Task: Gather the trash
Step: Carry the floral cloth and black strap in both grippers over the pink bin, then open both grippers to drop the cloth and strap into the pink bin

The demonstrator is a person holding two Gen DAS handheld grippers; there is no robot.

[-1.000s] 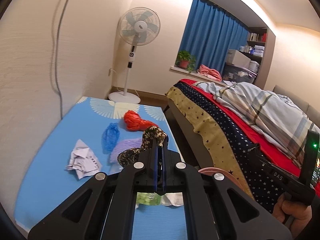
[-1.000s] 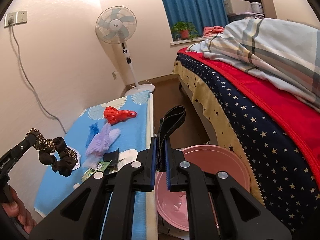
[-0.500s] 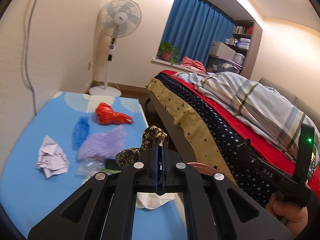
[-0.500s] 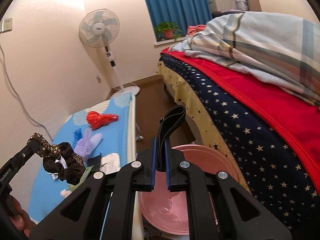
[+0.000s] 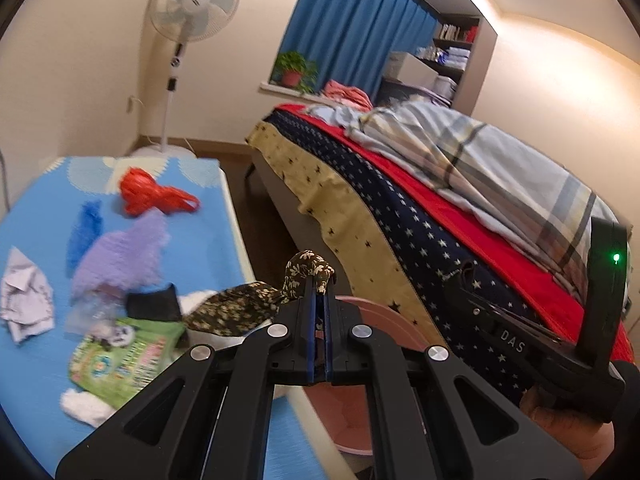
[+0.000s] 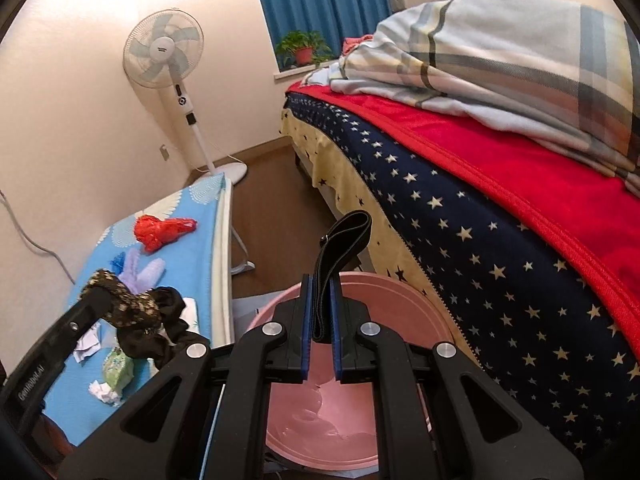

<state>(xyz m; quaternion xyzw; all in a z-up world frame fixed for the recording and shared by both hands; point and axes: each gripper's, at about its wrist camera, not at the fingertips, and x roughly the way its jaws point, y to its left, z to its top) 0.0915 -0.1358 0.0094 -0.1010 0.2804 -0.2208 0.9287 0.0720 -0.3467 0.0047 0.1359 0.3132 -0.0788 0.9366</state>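
Observation:
My left gripper (image 5: 318, 286) is shut on a dark floral scrunchie (image 5: 240, 308) that hangs off its tips at the table's right edge, near the pink basin (image 5: 384, 316). In the right wrist view the same scrunchie (image 6: 136, 312) dangles from the left gripper (image 6: 96, 296). My right gripper (image 6: 320, 284) is shut on a black elastic band (image 6: 340, 244) that loops upward above the pink basin (image 6: 384, 300) on the floor. On the blue table (image 5: 36, 204) lie a red plastic bag (image 5: 148, 192), a purple wad (image 5: 120, 256), a blue scrap (image 5: 84, 228), crumpled paper (image 5: 24, 296) and a green wrapper (image 5: 120, 356).
A bed with a star-patterned cover (image 6: 480, 240) and a plaid quilt (image 5: 500, 168) lines the right side. A standing fan (image 5: 192, 4) is at the far wall, with a potted plant (image 5: 296, 68) on the sill. A narrow floor strip (image 6: 272, 192) runs between table and bed.
The left gripper has swung right and down with the scrunchie, from over the table to its edge by the basin. The right gripper has dipped a little toward the basin, band still held.

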